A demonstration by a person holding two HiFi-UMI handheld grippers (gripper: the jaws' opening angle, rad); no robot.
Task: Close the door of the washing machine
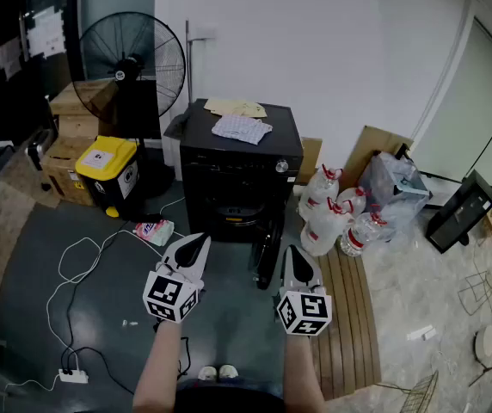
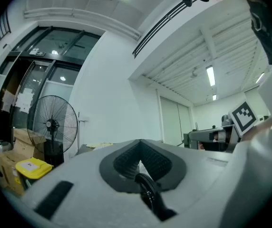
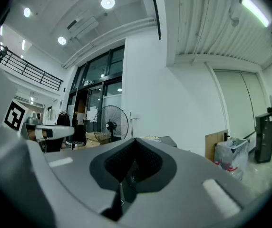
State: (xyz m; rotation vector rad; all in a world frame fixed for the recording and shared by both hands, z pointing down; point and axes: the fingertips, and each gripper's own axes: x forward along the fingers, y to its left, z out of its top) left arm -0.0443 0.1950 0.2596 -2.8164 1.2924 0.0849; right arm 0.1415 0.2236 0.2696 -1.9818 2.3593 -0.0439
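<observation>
The person stands facing the black washing machine (image 1: 239, 175), both arms held out level. The left gripper (image 1: 196, 243) is clenched, its two jaws meeting at the tip with nothing between them, as its own view shows (image 2: 139, 143). The right gripper (image 1: 291, 253) is clenched just the same, and it too is empty (image 3: 135, 141).

The washing machine sits straight ahead of both grippers, a little beyond their tips. Its door (image 1: 267, 261) hangs open, swung out toward the person and seen edge-on as a dark slab. It lies between the two grippers, much nearer the right one, whose tip is just beside the door's right face. The door is dark against a dark floor from up here, so I can't say whether that tip touches it. The left gripper is apart from the door, off to its left.

Past the grippers, on top of the machine, lie a checked cloth (image 1: 242, 128) and some papers (image 1: 236, 107). Beyond the left gripper and to its left stand a yellow-lidded bin (image 1: 108, 170) and a big pedestal fan (image 1: 130, 63). To the right of the right gripper, a cluster of large water bottles (image 1: 336, 218) stands on the floor beside the machine.
</observation>
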